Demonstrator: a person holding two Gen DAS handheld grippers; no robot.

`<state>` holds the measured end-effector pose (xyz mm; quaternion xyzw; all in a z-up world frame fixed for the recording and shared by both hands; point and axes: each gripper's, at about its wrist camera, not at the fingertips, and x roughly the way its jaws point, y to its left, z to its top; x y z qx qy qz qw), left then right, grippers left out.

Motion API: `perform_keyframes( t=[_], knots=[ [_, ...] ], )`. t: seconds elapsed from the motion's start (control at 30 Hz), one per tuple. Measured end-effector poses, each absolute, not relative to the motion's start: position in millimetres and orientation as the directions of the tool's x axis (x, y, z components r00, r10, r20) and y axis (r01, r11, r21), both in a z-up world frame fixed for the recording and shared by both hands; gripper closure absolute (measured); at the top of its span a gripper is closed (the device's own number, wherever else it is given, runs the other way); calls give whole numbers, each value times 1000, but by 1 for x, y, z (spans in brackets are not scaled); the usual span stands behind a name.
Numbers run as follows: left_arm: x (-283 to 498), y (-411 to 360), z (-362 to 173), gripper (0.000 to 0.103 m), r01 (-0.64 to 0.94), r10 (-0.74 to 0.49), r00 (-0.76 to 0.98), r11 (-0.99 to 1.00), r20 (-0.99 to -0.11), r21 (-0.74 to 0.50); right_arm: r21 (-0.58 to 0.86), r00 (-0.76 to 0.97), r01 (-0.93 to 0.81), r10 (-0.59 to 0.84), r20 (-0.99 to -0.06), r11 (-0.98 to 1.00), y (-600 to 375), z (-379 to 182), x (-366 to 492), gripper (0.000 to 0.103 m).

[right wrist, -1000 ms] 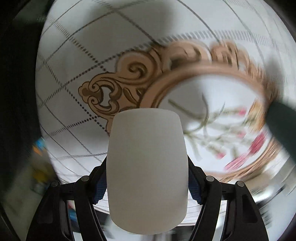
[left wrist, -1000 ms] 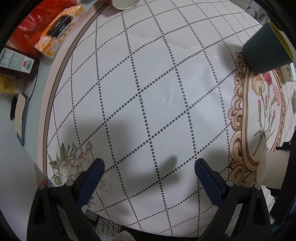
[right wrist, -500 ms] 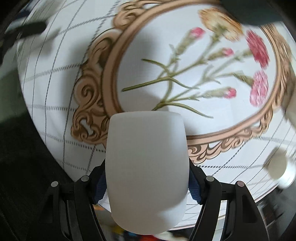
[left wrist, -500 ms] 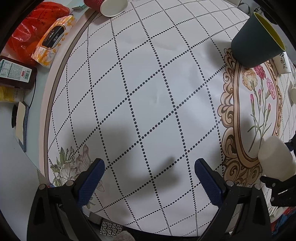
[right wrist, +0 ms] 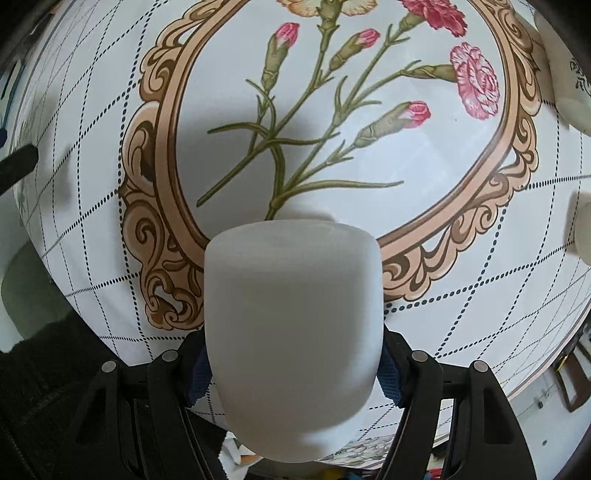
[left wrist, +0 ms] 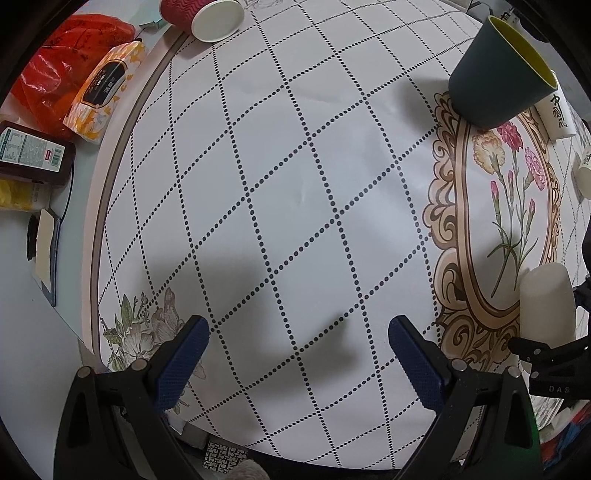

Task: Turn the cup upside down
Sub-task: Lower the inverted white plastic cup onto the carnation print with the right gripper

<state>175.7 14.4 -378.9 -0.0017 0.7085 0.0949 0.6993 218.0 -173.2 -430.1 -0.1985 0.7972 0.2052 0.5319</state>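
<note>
Cup: the white cup (right wrist: pixel 291 332) is plain, matte and unmarked, with smooth sides that curve in toward a rounded end. It fills the space between the fingers of the right claw and extends forward past them. Which end is the mouth cannot be told.
Cup from the other side: in the left wrist view the cup (left wrist: pixel 546 302) appears far to the right of the left claw, standing over the lower end of the flower frame.
Right claw: the right claw (right wrist: pixel 291 373) is clamped on the cup, with a blue pad (right wrist: pixel 197 373) pressed to each side of it.
Left claw: the left claw (left wrist: pixel 297 363) is spread wide with nothing between its blue pads (left wrist: pixel 181 363), above the tablecloth.
Tablecloth: the tablecloth (left wrist: pixel 280 177) is white with a dotted diamond grid; ahead of the right claw is a tan scrolled oval with pink carnations (right wrist: pixel 476 85).
Other cups: a dark green cup (left wrist: pixel 498 74) with a yellow inside stands ahead and to the right of the left claw; a red paper cup (left wrist: pixel 203 16) lies on its side far ahead.
Off the cloth: a red bag (left wrist: pixel 55 77) and a tissue pack (left wrist: pixel 103 88) lie ahead and left of the left claw.
</note>
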Motion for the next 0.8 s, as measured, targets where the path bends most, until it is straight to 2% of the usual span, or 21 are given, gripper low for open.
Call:
perform_keyframes(
  t=[0.27,0.4,0.8],
  knots=[
    [172,4,-377,3,-117,134,-16,984,-991,135,115,-369,-501,-92,-925,858,-173,-432,224,27],
    [171,2,-374,3,-115,136,-13,984,-991,137,118,-380,-486,-87,-921,866,-173,-431,235,15],
    [167,3,-372,3,-109,138,-13,984,-990,139,113,-397,-498,-110,-911,860,-160,-427,268,14]
  ],
)
